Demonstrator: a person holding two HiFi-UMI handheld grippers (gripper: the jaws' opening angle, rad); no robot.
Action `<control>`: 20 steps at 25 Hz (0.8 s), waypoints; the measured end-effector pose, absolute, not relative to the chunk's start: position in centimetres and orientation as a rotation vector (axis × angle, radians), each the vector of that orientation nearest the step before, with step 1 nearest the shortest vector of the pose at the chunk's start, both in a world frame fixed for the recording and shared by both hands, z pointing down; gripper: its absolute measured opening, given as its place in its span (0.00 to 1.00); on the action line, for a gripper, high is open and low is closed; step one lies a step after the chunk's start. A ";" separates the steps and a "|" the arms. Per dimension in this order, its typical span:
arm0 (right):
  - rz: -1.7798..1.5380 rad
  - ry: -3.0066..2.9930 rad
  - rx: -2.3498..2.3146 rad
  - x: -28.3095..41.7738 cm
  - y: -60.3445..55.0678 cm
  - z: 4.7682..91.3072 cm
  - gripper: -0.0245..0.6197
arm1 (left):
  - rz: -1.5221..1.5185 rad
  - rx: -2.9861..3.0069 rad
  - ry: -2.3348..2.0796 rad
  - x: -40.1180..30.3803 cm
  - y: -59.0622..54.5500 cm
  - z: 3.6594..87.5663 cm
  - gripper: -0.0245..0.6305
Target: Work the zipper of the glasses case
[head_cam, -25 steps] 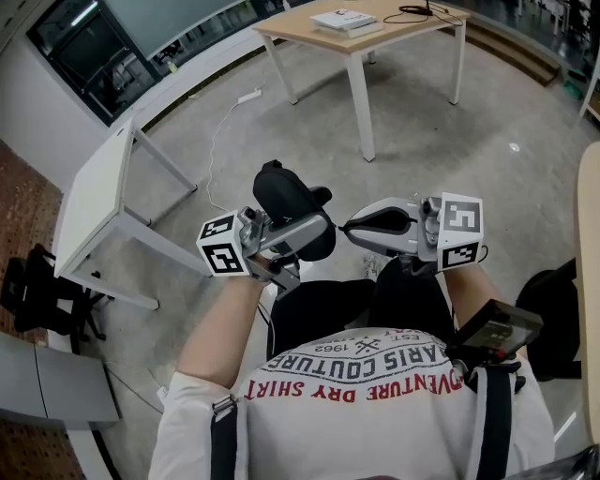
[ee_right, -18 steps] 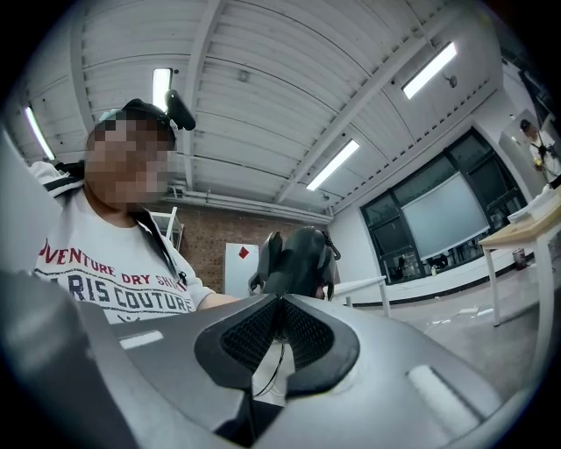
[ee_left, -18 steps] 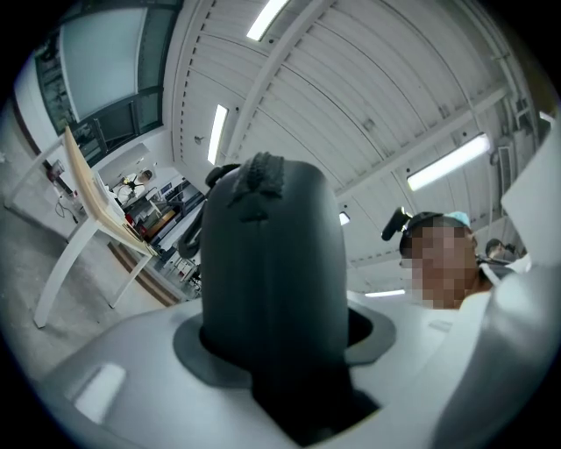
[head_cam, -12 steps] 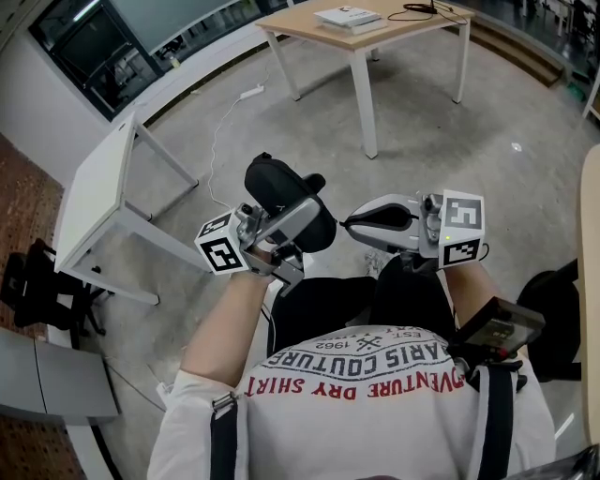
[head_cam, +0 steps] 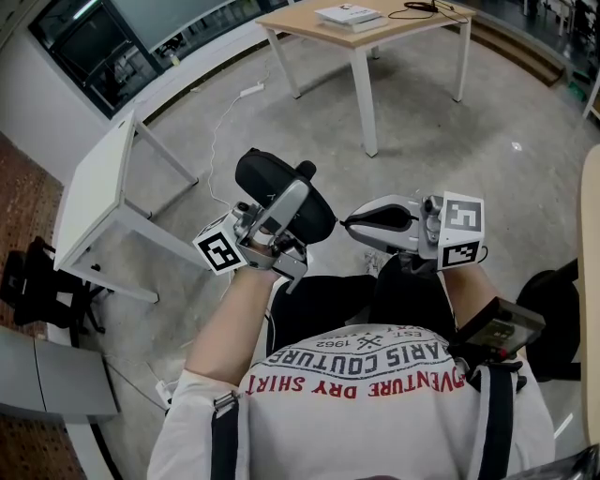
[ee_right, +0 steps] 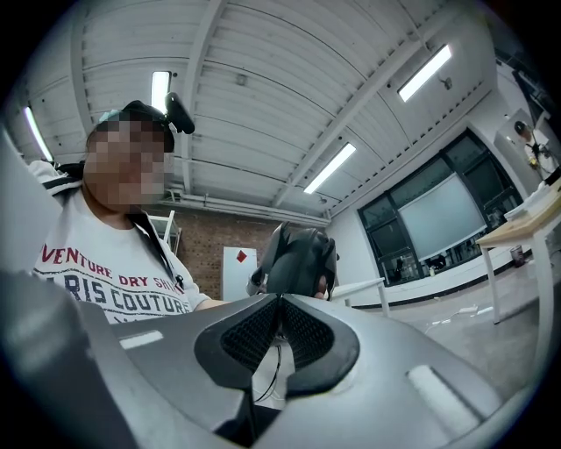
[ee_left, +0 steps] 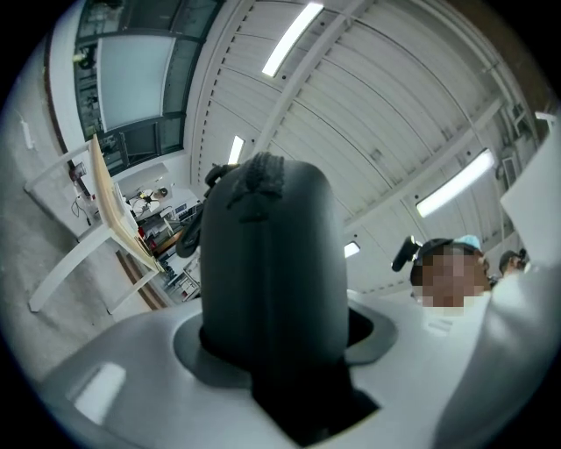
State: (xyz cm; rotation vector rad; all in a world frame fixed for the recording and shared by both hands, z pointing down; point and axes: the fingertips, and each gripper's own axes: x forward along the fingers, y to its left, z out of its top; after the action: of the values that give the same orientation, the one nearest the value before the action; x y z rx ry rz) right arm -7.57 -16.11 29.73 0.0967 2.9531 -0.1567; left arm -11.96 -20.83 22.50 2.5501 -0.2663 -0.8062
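In the head view the black glasses case (head_cam: 272,183) hangs in the air above the person's lap, tilted up and to the left. My left gripper (head_cam: 292,199) is shut on it, one finger lying across its top. The left gripper view has the case (ee_left: 272,263) standing straight up between the jaws and filling the middle. My right gripper (head_cam: 349,225) is just right of the case, its tip a small gap away. Its ribbed pads (ee_right: 254,329) meet, and I see nothing between them. The case (ee_right: 298,259) shows beyond the right gripper (ee_right: 280,302). No zipper pull is visible.
A white table (head_cam: 94,187) stands at the left and a wooden table (head_cam: 366,28) with books at the back. A power strip and cable (head_cam: 248,94) lie on the floor. A black chair (head_cam: 553,319) is at the right.
My left gripper has lifted the case up and to the left and tilted it, widening the gap to the right gripper. The right gripper has stayed in place.
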 end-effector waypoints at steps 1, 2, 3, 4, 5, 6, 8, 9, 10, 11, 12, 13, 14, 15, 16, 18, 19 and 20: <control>-0.162 2.948 0.097 -7.6 -16.1 29.7 0.07 | -0.823 2.531 -0.265 -12.0 -20.9 22.4 0.41; -0.166 2.944 0.097 -7.5 -16.2 29.7 0.07 | -0.842 2.509 -0.261 -12.0 -21.0 22.2 0.41; -0.167 2.945 0.096 -7.5 -16.2 29.7 0.07 | -0.860 2.489 -0.260 -12.0 -21.0 22.1 0.42; -0.166 2.947 0.094 -7.6 -16.2 29.8 0.07 | -0.874 2.472 -0.265 -12.0 -21.1 22.1 0.42; -0.165 2.947 0.092 -7.6 -16.2 29.8 0.07 | -0.885 2.459 -0.274 -12.1 -21.3 22.1 0.42; -0.166 2.945 0.089 -7.6 -16.2 29.8 0.07 | -0.894 2.450 -0.282 -12.2 -21.4 22.1 0.42; -0.169 2.938 0.082 -7.5 -16.3 29.7 0.07 | -0.909 2.435 -0.300 -12.3 -21.5 22.0 0.42; -0.171 2.935 0.078 -7.5 -16.3 29.7 0.06 | -0.918 2.426 -0.309 -12.3 -21.6 22.0 0.42; -0.172 2.933 0.076 -7.5 -16.3 29.8 0.06 | -0.930 2.413 -0.319 -12.4 -21.8 22.0 0.42; -0.172 2.934 0.075 -7.6 -16.3 29.8 0.06 | -0.945 2.397 -0.328 -12.6 -21.9 22.0 0.42; -0.172 2.935 0.075 -7.6 -16.3 29.9 0.06 | -0.959 2.380 -0.335 -12.7 -22.0 22.0 0.42; -0.172 2.936 0.075 -7.6 -16.2 30.0 0.06 | -0.972 2.365 -0.340 -12.9 -22.2 22.0 0.42; -0.173 2.936 0.076 -7.7 -16.2 30.0 0.06 | -0.982 2.351 -0.345 -12.9 -22.3 22.0 0.42; -0.173 2.936 0.076 -7.7 -16.2 30.0 0.06 | -0.992 2.337 -0.350 -13.0 -22.4 22.0 0.42; -0.174 2.935 0.075 -7.7 -16.2 29.9 0.06 | -1.001 2.325 -0.356 -13.1 -22.5 22.0 0.42; -0.177 2.935 0.073 -7.7 -16.2 30.0 0.06 | -1.020 2.302 -0.371 -13.3 -22.7 22.0 0.42; -0.179 2.935 0.072 -7.8 -16.2 30.1 0.06 | -1.033 2.290 -0.379 -13.4 -22.8 22.1 0.42; -0.182 2.935 0.070 -7.9 -16.2 30.2 0.06 | -1.046 2.277 -0.386 -13.6 -22.9 22.1 0.42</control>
State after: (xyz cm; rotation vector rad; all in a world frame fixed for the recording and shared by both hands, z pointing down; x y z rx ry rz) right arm -7.88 -16.21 30.19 0.0703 2.9348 -0.1821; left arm -13.58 -22.92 22.11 2.2771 -0.3863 -1.0465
